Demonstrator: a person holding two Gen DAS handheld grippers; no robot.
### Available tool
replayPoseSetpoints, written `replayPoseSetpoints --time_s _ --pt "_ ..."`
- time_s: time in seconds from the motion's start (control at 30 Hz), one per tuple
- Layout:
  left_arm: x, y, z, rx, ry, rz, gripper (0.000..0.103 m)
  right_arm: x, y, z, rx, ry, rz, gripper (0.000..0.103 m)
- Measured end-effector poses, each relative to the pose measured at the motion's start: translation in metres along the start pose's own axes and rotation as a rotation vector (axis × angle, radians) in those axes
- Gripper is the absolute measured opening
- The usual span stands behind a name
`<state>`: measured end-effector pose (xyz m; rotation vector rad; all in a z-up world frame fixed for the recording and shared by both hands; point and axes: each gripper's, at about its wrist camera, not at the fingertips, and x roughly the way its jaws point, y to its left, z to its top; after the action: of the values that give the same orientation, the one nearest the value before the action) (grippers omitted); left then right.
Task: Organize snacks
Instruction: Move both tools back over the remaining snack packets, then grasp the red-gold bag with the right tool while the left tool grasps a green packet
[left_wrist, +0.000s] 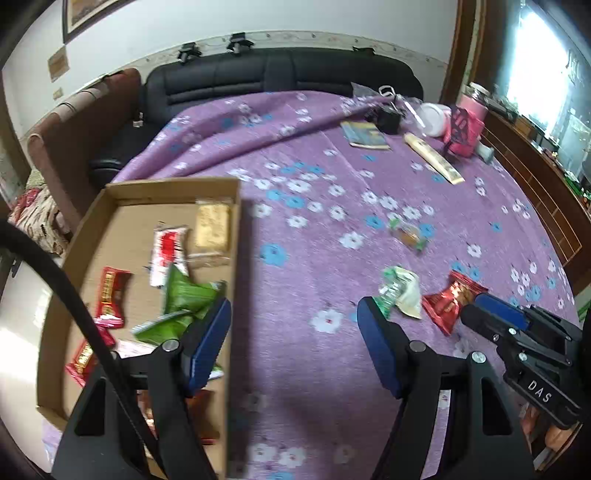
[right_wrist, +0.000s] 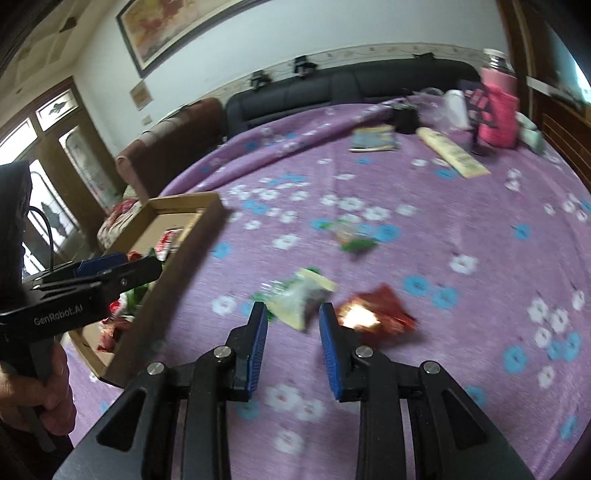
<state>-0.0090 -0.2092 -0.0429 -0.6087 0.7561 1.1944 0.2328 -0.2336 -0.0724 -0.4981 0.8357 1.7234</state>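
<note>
- Left wrist view: the left gripper is seen with jaws spread wide and nothing between them, hanging over the box rim and the purple cloth.
- The box already holds several packets: red ones, green ones, a red-and-white one, a tan bar.
- Loose on the cloth: a pale green packet, a red packet just beside it, and a small snack farther off.
- The right gripper lies next to the red packet; "DAS" can be read on its body.
- Right wrist view: the right gripper shows narrowly parted jaws, empty, aimed at the pale green packet; no pad contact is visible.
- The red packet lies to the right, with glare on its foil.
- "GenRobot.AI" is read on the left gripper. Packet print is blurred, unreadable.
- Judgement: packets are light, crinkly, slippery film; contents probably crushable. A pinch on a crimped end seam is advised.
</note>
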Motion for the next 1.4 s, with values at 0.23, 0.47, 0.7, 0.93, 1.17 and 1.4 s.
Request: replayPoseSetpoints --time_s 0.23,0.47,0.7,0.93,1.17,1.4 --pt "0.013 -0.019 -0.006 0.026 0.029 -0.029 0.072 -0.006 -0.02 -0.007 0.024 -0.001 -0.027 0.028" --pt "0.025 -0.03 -0.011 0.045 0.056 -0.08 0.072 -0.008 -0.026 -0.01 0.029 -0.004 -0.066 0.042" --pt "0.043 -0.042 -0.014 0.083 0.099 -0.079 0.072 0.001 -0.029 -0.009 0.048 0.013 -0.075 0.05" --pt "0.051 -0.045 -0.012 0.094 0.11 -0.098 0.072 0.02 -0.031 -0.002 0.057 0.036 -0.086 0.052" --pt "0.064 -0.048 -0.008 0.114 0.131 -0.097 0.072 0.031 -0.032 0.003 0.026 0.049 -0.095 0.046" --pt "0.08 -0.053 0.0 0.119 0.146 -0.115 0.072 0.023 -0.041 0.007 0.026 0.031 -0.091 0.039"
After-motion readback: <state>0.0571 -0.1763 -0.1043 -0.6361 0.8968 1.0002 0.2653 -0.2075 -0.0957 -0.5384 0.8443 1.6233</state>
